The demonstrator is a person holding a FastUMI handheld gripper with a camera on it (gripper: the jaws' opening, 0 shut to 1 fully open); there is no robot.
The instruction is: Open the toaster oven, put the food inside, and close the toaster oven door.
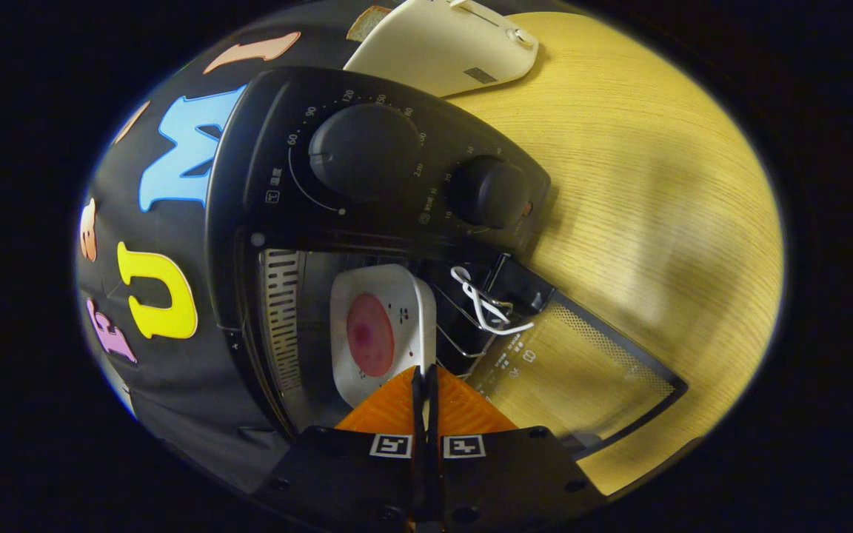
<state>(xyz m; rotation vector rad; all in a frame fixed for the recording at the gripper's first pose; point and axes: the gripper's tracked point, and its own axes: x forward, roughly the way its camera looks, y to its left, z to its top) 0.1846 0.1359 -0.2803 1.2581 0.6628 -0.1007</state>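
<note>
Gripper view, pale wooden table [656, 185], tool [424, 377] pinching plate [378, 333]

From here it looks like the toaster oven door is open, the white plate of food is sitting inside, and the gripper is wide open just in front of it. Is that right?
Not quite: the gripper is shut, its fingers pressed together with nothing between them, as the gripper view shows. The rest holds: the toaster oven door is open, and the white plate of food sits inside, just ahead of the fingers.

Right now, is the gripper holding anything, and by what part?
The gripper is shut on the white plate, its fingers pinching the near rim, inside the open toaster oven.
</note>
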